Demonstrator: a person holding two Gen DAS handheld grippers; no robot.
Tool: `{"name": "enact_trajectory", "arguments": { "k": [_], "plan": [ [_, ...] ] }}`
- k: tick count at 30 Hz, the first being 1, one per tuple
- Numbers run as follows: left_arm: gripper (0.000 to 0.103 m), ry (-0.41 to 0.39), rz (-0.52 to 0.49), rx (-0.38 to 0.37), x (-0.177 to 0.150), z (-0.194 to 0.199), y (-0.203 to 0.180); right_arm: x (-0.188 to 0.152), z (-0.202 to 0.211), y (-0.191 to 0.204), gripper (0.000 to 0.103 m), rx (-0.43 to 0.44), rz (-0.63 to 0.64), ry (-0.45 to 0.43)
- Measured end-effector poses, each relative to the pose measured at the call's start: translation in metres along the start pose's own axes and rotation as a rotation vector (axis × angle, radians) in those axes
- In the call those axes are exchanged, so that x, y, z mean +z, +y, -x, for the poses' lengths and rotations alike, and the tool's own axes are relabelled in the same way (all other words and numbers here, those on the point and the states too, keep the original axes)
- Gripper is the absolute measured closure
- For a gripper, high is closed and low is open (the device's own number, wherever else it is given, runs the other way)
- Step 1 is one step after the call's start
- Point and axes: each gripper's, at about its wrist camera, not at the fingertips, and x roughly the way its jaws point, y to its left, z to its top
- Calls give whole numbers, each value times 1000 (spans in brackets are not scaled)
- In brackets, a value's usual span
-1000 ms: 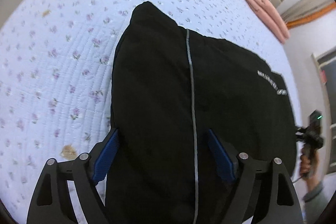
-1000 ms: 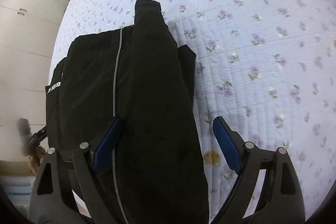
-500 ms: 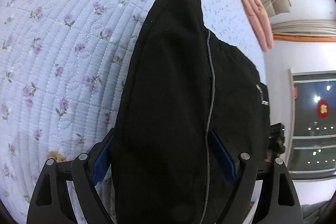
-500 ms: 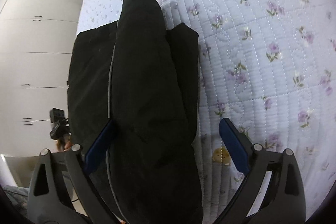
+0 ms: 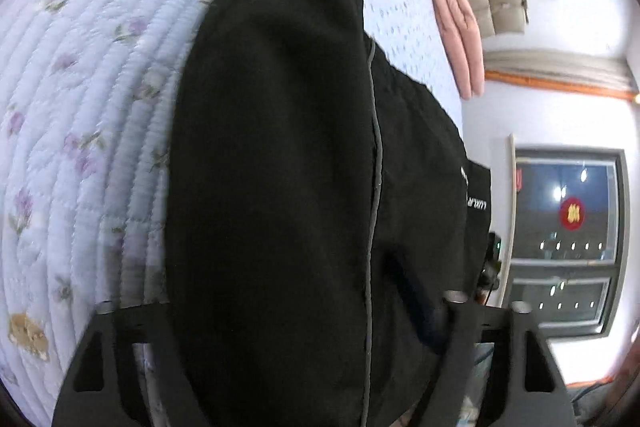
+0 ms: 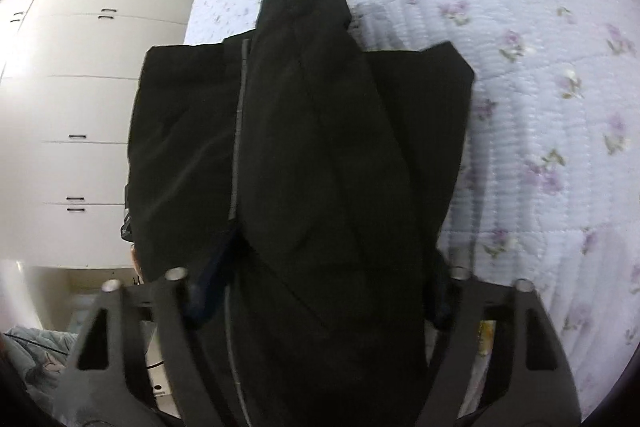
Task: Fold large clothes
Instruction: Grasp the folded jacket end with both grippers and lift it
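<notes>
A large black garment (image 5: 280, 147) with a thin grey piping line lies on the floral quilt (image 5: 80, 107) and runs away from me in a long folded strip. My left gripper (image 5: 280, 267) has its jaws closing on the near end; the cloth fills the gap and hides the left pad, while the right pad presses into it. In the right wrist view the same black garment (image 6: 320, 147) is bunched between the closing jaws of my right gripper (image 6: 336, 251), both blue pads against the fabric.
The quilt (image 6: 540, 107) extends far on the outer side of each view. A pink bundle (image 5: 460, 27) lies at the bed's far edge below a padded headboard. A dark window (image 5: 568, 227) and white cupboards (image 6: 80, 107) stand beyond the bed.
Both grippers have tilted down closer to the garment. Their jaws, wide apart before, have come in against the black cloth, which now fills the gap in each view.
</notes>
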Motion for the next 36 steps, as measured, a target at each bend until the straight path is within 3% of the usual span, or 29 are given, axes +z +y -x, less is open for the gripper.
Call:
{"name": "enact_trajectory", "arguments": {
  "k": [4,7,16,23,25,31,36],
  "plan": [
    [68,-90,-38,-51,-21,18,-13,-9,13,7,68,30,37,-47],
    [75,-144,-87,-112,-38,38,-33,-25,33,22,75,30,94,-96],
    [76,-238,-263,-214,-110,103,-106,-98,73,106,81,41,256,-227],
    [76,-302,-400,-260,-186,175,-134,-172,107,164,81,54,311,-325],
    [76,-314,-430,-264,-210,198,-125,-196,116,178,81,47,321,-334],
    [76,-330,-466,-256,-285,214,-115,-259,127,193,81,5,333,-351],
    [76,-346,-419,-236,-353,218,-89,-310,115,181,81,-18,285,-335]
  ]
}}
